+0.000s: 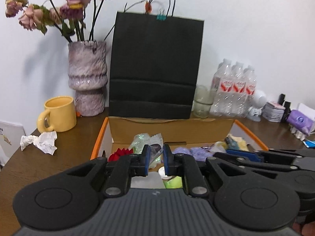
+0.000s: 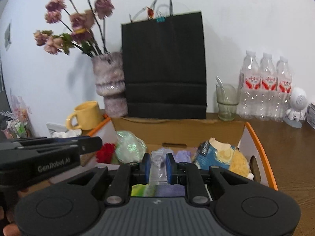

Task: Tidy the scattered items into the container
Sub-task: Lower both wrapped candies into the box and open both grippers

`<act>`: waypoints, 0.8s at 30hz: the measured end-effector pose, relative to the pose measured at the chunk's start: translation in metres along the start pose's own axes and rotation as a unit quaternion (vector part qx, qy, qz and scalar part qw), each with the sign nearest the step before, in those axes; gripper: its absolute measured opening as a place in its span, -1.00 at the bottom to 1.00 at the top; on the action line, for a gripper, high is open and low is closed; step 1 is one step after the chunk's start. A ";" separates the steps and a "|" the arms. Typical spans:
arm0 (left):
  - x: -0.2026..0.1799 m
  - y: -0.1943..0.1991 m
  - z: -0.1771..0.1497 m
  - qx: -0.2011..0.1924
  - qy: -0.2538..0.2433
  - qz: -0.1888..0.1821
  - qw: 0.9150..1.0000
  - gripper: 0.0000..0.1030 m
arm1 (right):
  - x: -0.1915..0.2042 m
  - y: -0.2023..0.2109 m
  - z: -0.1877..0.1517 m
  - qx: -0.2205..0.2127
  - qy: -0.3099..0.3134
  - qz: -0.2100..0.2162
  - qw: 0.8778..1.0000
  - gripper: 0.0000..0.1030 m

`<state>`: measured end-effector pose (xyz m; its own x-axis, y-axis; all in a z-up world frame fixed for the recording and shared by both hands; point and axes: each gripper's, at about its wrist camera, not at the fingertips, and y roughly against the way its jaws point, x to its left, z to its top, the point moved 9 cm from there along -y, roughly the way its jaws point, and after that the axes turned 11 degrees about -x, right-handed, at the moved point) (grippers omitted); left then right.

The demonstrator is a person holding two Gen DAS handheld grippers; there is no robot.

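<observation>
Jaws: right gripper (image 2: pixel 158 167) nearly shut on clear sachet (image 2: pixel 157 164), long axis fwd toward box (image 2: pixel 261 147); left gripper (image 1: pixel 156 160) nearly shut, contents unclear, we judge.

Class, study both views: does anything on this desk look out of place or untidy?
Yes. A crumpled white paper lies loose on the desk beside the yellow mug, outside the cardboard box where the other loose items sit.
</observation>
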<state>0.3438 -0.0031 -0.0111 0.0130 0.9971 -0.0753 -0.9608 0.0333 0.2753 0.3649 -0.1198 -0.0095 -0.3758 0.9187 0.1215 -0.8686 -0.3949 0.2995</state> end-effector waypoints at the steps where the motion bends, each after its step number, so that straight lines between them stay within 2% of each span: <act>1: 0.001 -0.004 -0.002 0.003 -0.002 0.003 1.000 -0.73 | -0.002 -0.002 -0.002 0.003 0.000 -0.002 1.000 -0.70; 10: 0.004 -0.020 -0.024 0.037 -0.015 0.013 0.999 -0.70 | -0.010 -0.011 -0.013 0.026 0.008 -0.012 1.000 -0.65; 11: 0.005 -0.020 -0.025 0.038 -0.016 0.014 0.999 -0.69 | -0.011 -0.011 -0.013 0.027 0.008 -0.012 1.000 -0.58; 12: 0.005 -0.020 -0.025 0.037 -0.017 0.015 0.999 -0.68 | -0.010 -0.011 -0.013 0.030 0.009 -0.012 0.999 -0.34; 13: 0.006 -0.019 -0.024 0.034 -0.020 0.019 0.999 -0.58 | -0.011 -0.011 -0.013 0.031 0.010 -0.012 0.999 -0.19; 14: 0.007 -0.017 -0.022 0.028 -0.025 0.022 0.999 -0.35 | -0.011 -0.010 -0.012 0.032 0.012 -0.012 0.999 0.09; 15: 0.008 -0.015 -0.019 0.021 -0.030 0.027 0.999 -0.16 | -0.012 -0.008 -0.011 0.034 0.014 -0.011 0.999 0.16; 16: 0.010 -0.013 -0.016 0.015 -0.032 0.035 0.999 0.23 | -0.012 -0.006 -0.010 0.034 0.013 -0.009 0.999 0.16; 17: 0.011 -0.010 -0.012 0.006 -0.035 0.041 0.999 0.39 | -0.012 -0.004 -0.007 0.033 0.009 -0.006 0.999 0.23; 18: 0.011 -0.008 -0.009 -0.001 -0.039 0.042 0.998 0.42 | -0.013 -0.002 -0.005 0.031 0.006 -0.004 1.000 0.40; 19: 0.010 -0.006 -0.006 -0.004 -0.040 0.041 0.998 0.51 | -0.013 0.000 -0.002 0.027 0.005 -0.005 1.000 0.47; 21: 0.014 -0.003 -0.003 -0.007 -0.039 0.062 0.997 0.80 | -0.017 0.003 0.001 0.022 0.010 -0.018 1.000 0.74; 22: 0.017 -0.003 -0.002 -0.008 -0.038 0.074 0.997 1.00 | -0.020 0.005 0.003 0.022 0.009 -0.023 0.999 0.80; 24: 0.020 -0.001 0.001 -0.010 -0.030 0.080 0.996 1.00 | -0.024 0.005 0.004 0.025 0.001 -0.027 0.999 0.97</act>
<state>0.3457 0.0172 -0.0125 -0.1252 0.9918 0.0252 -0.9571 -0.1275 0.2602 0.3707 -0.1440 -0.0068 -0.3294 0.9386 0.1026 -0.8707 -0.3440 0.3516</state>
